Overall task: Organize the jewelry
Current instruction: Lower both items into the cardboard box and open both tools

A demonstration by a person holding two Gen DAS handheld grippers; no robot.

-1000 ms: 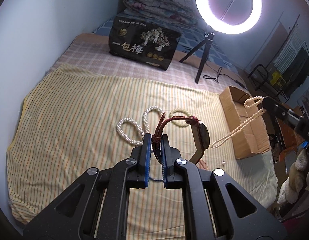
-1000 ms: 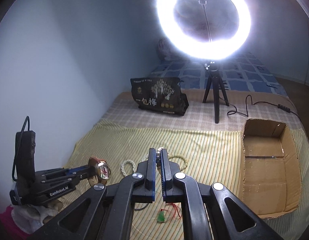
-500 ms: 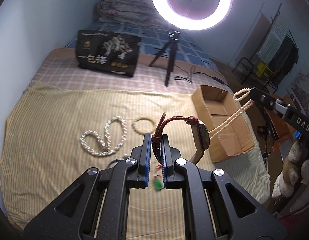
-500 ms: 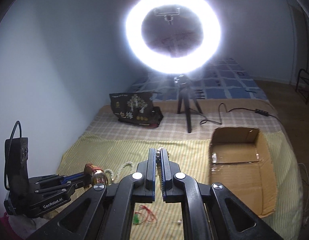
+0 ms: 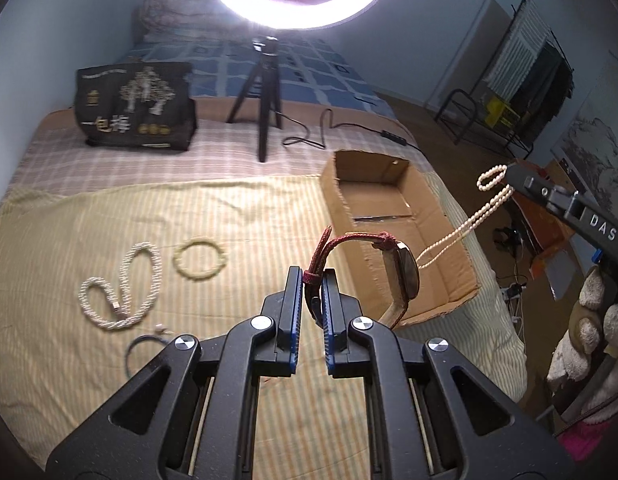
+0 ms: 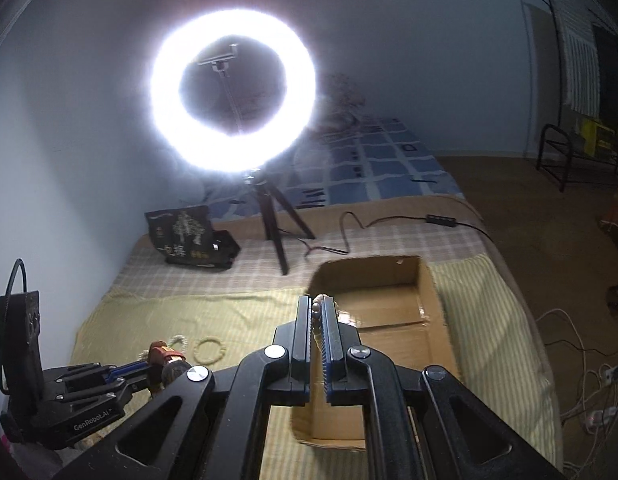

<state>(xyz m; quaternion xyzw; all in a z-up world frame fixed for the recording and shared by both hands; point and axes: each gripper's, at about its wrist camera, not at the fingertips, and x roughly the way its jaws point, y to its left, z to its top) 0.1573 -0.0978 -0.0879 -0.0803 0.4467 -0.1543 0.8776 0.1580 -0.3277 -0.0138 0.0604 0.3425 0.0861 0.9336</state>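
Observation:
My left gripper (image 5: 312,276) is shut on the red woven strap of a wristwatch (image 5: 405,276), whose face hangs to the right over the near left wall of the open cardboard box (image 5: 425,196). My right gripper (image 6: 318,307) is shut on a pearl necklace (image 5: 469,224), which dangles in a long loop over the box's right side in the left wrist view. In the right wrist view only a few beads (image 6: 317,312) show between the pads, above the box (image 6: 427,292). A white twisted rope necklace (image 5: 125,284), a pale green bead bracelet (image 5: 200,258) and a thin blue bangle (image 5: 143,346) lie on the striped cloth.
A ring light on a black tripod (image 5: 265,112) stands behind the box, its cable (image 5: 329,128) trailing right. A black printed bag (image 5: 135,110) leans at the back left. The bed edge drops off right of the box, with a clothes rack (image 5: 521,92) and plush toys (image 5: 589,320) beyond.
Both grippers have swung right with their loads. The watch and the pearl necklace now hang at the box, and the loose jewelry has slid to the left of the left wrist view.

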